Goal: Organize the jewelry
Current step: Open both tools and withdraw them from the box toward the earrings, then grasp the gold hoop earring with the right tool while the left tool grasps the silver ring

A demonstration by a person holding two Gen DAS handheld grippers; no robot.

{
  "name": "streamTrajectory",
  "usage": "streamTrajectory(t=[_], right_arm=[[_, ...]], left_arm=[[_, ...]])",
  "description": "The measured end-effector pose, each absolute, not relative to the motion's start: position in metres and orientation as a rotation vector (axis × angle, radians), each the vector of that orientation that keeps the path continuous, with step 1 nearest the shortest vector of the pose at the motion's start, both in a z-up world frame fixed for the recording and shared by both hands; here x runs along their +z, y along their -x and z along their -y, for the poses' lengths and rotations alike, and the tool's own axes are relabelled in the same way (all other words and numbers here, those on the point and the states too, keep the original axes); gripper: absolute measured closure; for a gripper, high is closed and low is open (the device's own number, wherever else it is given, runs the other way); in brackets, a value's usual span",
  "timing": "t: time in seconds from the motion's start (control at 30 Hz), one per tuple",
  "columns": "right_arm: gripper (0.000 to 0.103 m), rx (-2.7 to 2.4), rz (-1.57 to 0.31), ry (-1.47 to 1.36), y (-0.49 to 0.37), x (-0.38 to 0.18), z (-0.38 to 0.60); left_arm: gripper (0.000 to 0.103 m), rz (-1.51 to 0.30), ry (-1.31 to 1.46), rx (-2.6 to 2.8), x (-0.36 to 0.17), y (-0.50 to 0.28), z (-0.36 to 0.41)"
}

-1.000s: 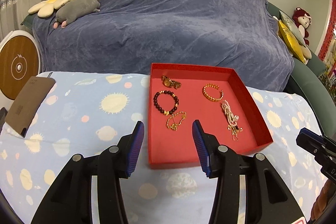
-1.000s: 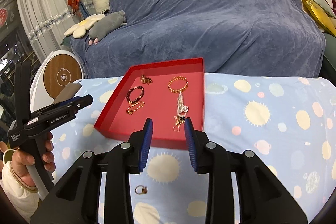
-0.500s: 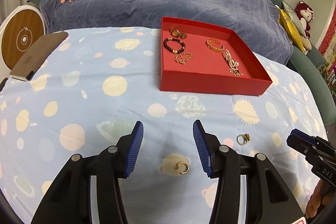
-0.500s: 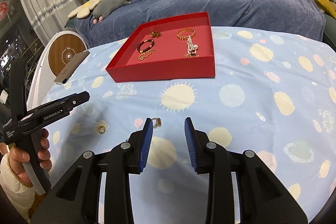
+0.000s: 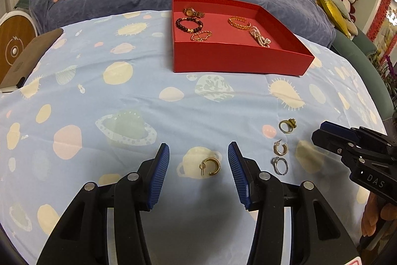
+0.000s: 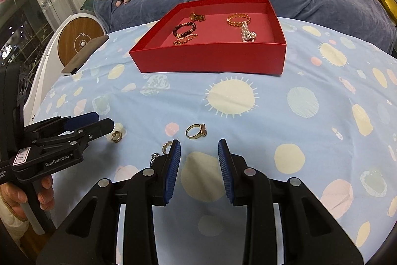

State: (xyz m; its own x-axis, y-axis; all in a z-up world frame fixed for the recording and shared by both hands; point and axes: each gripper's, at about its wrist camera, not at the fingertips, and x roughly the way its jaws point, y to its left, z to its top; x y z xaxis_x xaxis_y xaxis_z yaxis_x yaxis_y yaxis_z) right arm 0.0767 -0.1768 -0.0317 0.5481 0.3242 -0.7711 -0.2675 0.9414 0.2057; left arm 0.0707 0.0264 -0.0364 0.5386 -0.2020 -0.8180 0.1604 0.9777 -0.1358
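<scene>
The red tray [image 5: 238, 58], at twelve o'clock on the tablecloth [image 5: 148, 103], already holds bracelets. Four small pieces remain outside: a gold ring [image 5: 287, 126], two hoop earrings, a silver ring [image 5: 280, 165]. The left gripper [image 5: 198, 163] straddles one hoop earring [image 5: 211, 166], jaws apart; the right gripper [image 6: 198, 160] gapes empty.

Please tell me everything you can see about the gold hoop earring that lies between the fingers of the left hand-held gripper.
The gold hoop earring is a small open hoop, a C shape, of shiny yellow metal, with a thin post at its open end. It lies flat on the blue planet-print cloth, on a pale cream patch. It sits between the blue pads of the left hand-held gripper, whose jaws stand open, and neither pad touches it. The other loose rings lie apart, to its right.
</scene>
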Motion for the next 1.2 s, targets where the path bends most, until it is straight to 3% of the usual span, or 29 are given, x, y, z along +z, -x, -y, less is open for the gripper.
streamTrajectory(t=[0.2,0.5,0.63,1.2], right_arm=[[0.073,0.351,-0.931,-0.063,-0.089,-0.039,0.17],[0.084,0.342,-0.945,-0.054,-0.102,-0.051,0.167],[0.099,0.34,-0.956,-0.049,-0.103,-0.055,0.166],[0.1,0.307,-0.941,-0.081,-0.089,-0.034,0.187]], left_arm=[[0.056,-0.986,0.043,-0.223,-0.038,-0.07,-0.024],[0.056,-0.984,0.045,-0.252,-0.037,-0.064,-0.02],[0.056,-0.985,0.046,-0.27,-0.036,-0.062,-0.016],[0.056,-1.005,-0.019,-0.388,-0.046,-0.055,0.043]])
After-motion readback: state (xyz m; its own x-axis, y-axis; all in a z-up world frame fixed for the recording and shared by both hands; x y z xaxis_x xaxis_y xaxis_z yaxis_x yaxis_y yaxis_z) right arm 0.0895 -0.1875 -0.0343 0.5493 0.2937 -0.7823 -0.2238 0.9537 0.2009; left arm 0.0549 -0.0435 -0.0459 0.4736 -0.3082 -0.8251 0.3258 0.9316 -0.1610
